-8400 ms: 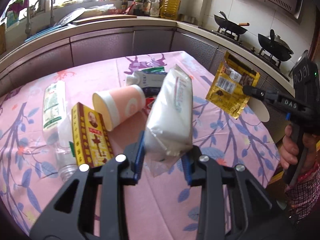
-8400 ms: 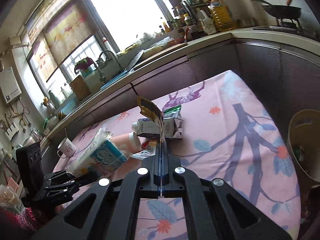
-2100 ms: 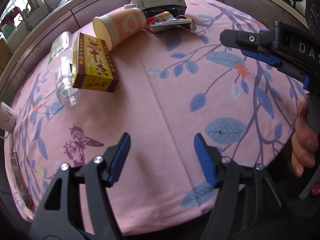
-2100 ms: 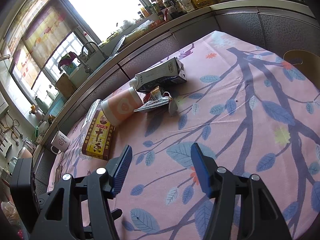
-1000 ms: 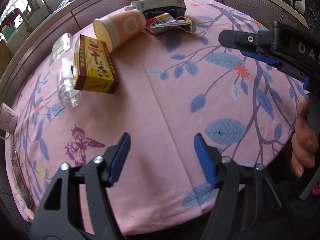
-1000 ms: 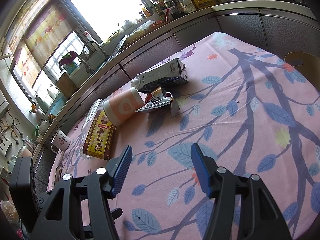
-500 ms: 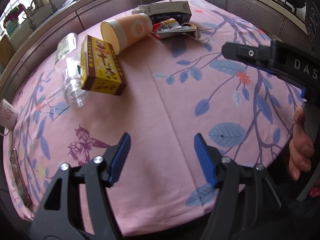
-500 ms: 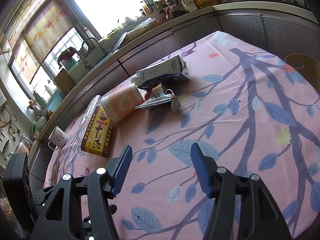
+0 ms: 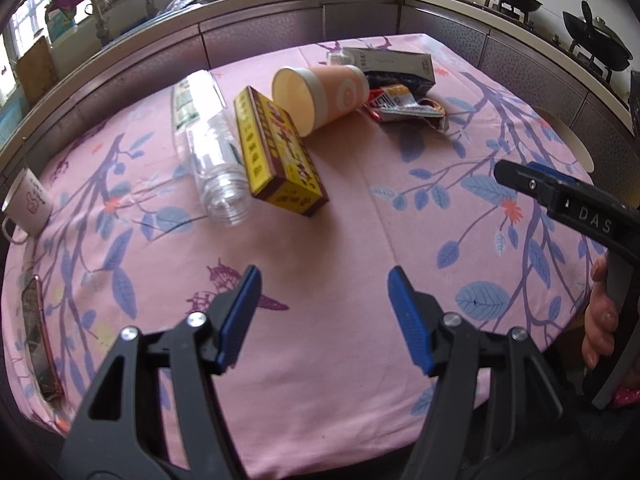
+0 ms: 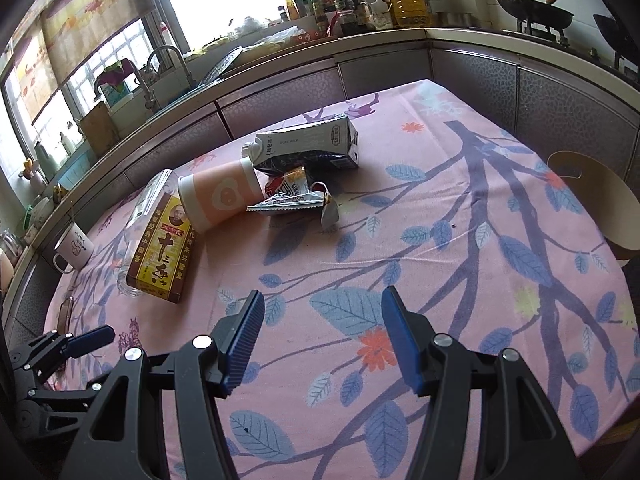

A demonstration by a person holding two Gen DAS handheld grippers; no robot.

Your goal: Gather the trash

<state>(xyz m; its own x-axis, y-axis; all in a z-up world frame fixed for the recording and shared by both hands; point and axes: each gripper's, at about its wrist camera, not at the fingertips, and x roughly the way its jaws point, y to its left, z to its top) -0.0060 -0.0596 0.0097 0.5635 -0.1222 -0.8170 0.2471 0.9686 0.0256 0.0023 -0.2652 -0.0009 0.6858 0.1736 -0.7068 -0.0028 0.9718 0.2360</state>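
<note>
**Trash clustered at the far side of the table, both claws empty**

The trash lies in a loose row toward the far edge of the table point(image 9: 340, 216), which wears a pink cloth printed with blue leaves. A clear plastic bottle point(image 9: 208, 148) lies on its side, touching along its right flank a yellow and brown box point(image 9: 278, 152) that rests tilted against it. Just beyond the box's far end a peach paper cup point(image 9: 320, 98) lies on its side, open mouth facing the near-left. Behind the cup, near the far edge, a grey milk carton point(image 10: 308, 146) lies flat, and crumpled snack wrappers point(image 10: 296, 196) sit just in front of the carton, touching the cup's base.

The left claw point(image 9: 322, 316) hangs over the near edge, blue pads spread wide, nothing between them. The right claw point(image 10: 320, 336) hovers over the near-right part of the cloth, also spread wide and holding nothing, well apart from the trash.

A white mug point(image 9: 26, 206) stands at the left edge, and a phone point(image 9: 38, 340) lies near the near-left corner. A tan bin point(image 10: 592, 200) sits just off the right edge.
</note>
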